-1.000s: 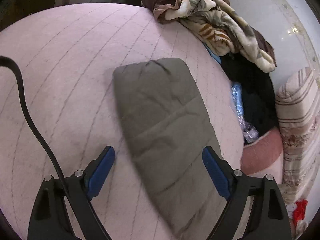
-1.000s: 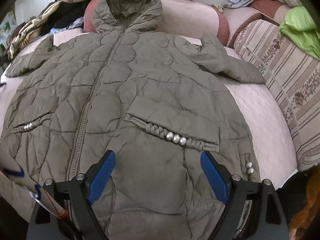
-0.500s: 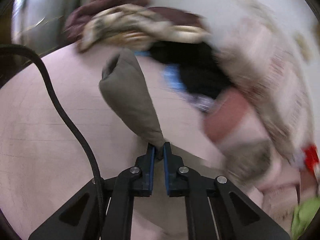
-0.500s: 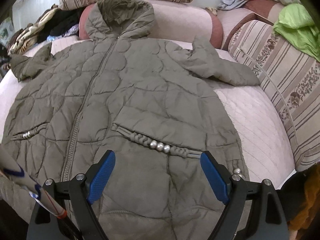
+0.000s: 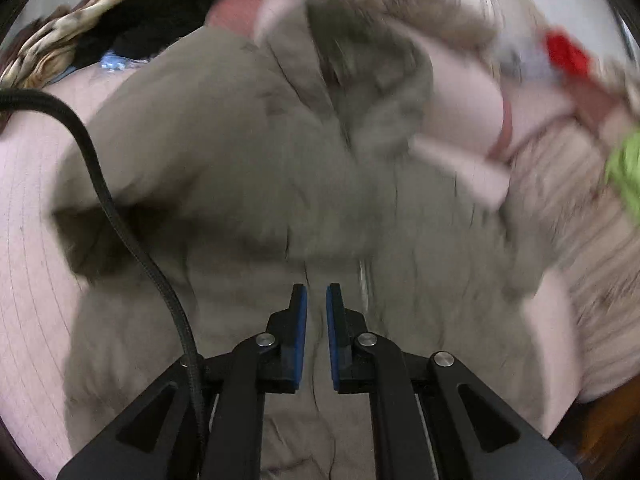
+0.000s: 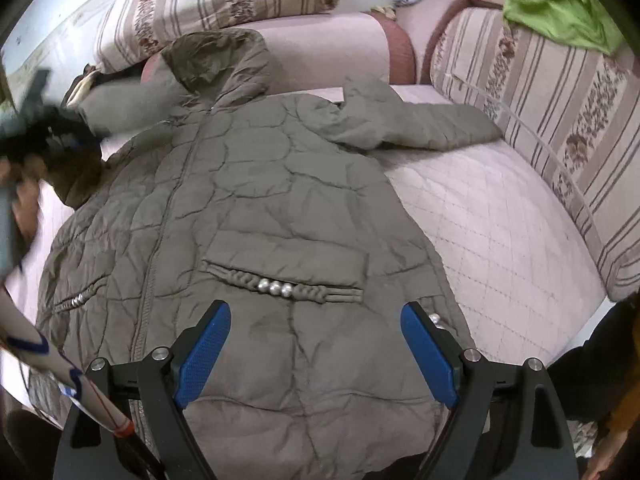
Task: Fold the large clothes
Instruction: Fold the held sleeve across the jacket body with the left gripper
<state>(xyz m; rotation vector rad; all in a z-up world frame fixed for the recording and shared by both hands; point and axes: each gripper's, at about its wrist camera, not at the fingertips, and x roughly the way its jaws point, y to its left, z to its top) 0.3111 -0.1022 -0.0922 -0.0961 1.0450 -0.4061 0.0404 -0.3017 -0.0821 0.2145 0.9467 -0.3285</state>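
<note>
Left wrist view, heavily blurred: the left hand-held gripper (image 5: pixel 316 300) has its blue pads drawn nearly together with a thin gap; whether they pinch fabric cannot be told. The olive quilted coat (image 5: pixel 248 152) fills the frame beyond, on the pink quilted bed (image 5: pixel 28 208).

Right wrist view: the right hand-held gripper (image 6: pixel 316 344) gapes wide, holding nothing, above the coat's near hem. The coat (image 6: pixel 256 200) lies spread flat, hood (image 6: pixel 220 60) far, one sleeve (image 6: pixel 416 124) stretched right toward the striped cushion (image 6: pixel 560 128).
</note>
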